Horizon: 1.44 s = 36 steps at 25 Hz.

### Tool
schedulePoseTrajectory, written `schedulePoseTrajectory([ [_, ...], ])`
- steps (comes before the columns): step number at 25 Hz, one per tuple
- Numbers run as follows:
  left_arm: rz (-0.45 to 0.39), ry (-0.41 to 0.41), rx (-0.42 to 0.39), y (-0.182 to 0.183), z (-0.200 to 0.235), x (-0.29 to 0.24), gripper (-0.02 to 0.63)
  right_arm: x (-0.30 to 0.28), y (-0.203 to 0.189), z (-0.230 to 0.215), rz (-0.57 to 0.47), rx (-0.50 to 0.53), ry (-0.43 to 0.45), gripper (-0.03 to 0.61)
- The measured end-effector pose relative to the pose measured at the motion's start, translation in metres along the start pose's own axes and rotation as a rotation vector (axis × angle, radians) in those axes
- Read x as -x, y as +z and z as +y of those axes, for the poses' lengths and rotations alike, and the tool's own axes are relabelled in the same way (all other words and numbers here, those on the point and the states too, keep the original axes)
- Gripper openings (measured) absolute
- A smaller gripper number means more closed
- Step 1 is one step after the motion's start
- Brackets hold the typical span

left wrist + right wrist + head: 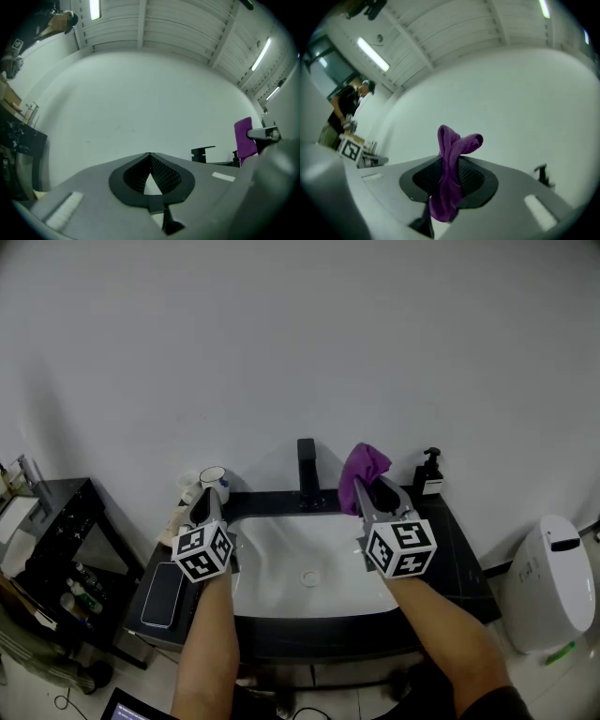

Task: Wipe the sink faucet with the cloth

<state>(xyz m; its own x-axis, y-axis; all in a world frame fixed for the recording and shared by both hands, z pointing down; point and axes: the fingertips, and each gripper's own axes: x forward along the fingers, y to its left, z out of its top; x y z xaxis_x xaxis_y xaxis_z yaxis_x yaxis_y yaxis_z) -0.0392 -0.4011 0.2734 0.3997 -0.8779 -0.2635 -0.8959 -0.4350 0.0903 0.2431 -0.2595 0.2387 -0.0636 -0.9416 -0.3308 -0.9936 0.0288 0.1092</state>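
Observation:
A black faucet (307, 469) stands at the back middle of the white sink (272, 559). My right gripper (367, 491) is shut on a purple cloth (362, 468), held up just right of the faucet and apart from it. In the right gripper view the cloth (450, 178) is pinched between the jaws and sticks up above them. My left gripper (207, 500) hangs over the sink's left rim, shut with nothing in it. From the left gripper view the faucet (203, 153) and the cloth (244, 138) show at the right.
A black soap pump bottle (429, 472) stands at the back right of the dark counter (454, 549). A white mug (214, 479) sits at the back left, a phone (162, 593) lies on the left. A black shelf (58, 531) stands left, a white bin (549, 583) right.

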Motion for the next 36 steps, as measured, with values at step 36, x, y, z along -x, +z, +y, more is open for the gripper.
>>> schedulePoseTrajectory([
  [36, 0.159, -0.229, -0.169, -0.048, -0.092, -0.015, 0.017, 0.006, -0.099, -0.025, 0.346, 0.049, -0.047, 0.091],
])
